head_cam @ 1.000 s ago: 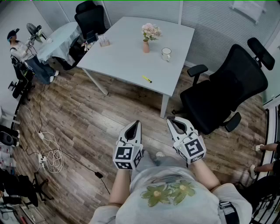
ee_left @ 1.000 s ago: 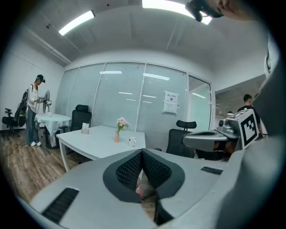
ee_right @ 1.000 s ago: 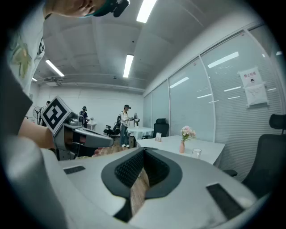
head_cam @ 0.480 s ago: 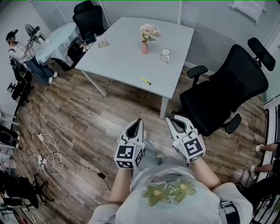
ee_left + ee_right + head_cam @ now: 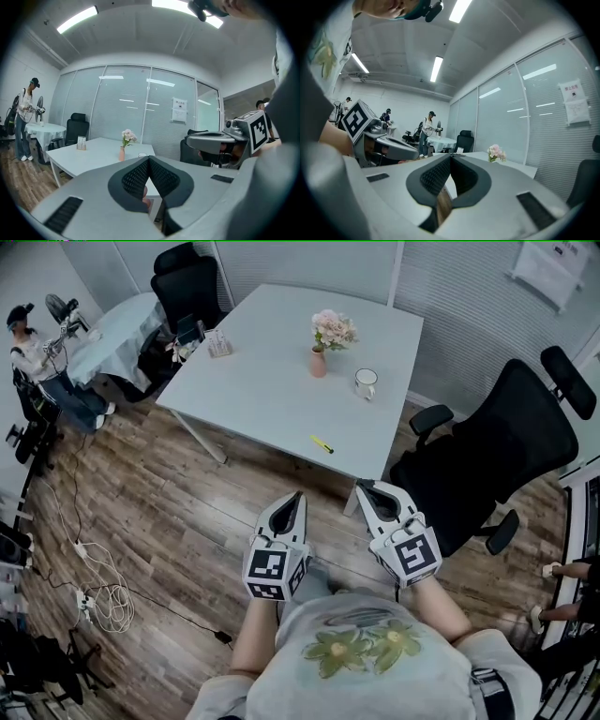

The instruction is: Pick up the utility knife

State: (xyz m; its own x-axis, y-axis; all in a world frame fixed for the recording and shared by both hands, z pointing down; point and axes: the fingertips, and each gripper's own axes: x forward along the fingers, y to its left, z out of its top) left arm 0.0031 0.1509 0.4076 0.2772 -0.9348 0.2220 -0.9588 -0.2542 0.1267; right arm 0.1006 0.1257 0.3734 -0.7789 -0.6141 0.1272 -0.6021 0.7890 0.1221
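Observation:
The utility knife is a small yellow tool lying near the front edge of the white table in the head view. My left gripper and right gripper are held side by side over the wood floor, short of the table's front edge, pointing toward it. Both are shut with nothing between the pads. In the left gripper view its jaws meet at the tip, with the table beyond. The right gripper view shows its jaws shut as well. The knife is hidden in both gripper views.
A pink vase of flowers and a glass mug stand on the table behind the knife. A black office chair sits right of the table's corner leg. Cables lie on the floor at left; a person stands far left.
Both grippers have moved forward together toward the table, which now lies closer to their tips. Their jaws stayed shut.

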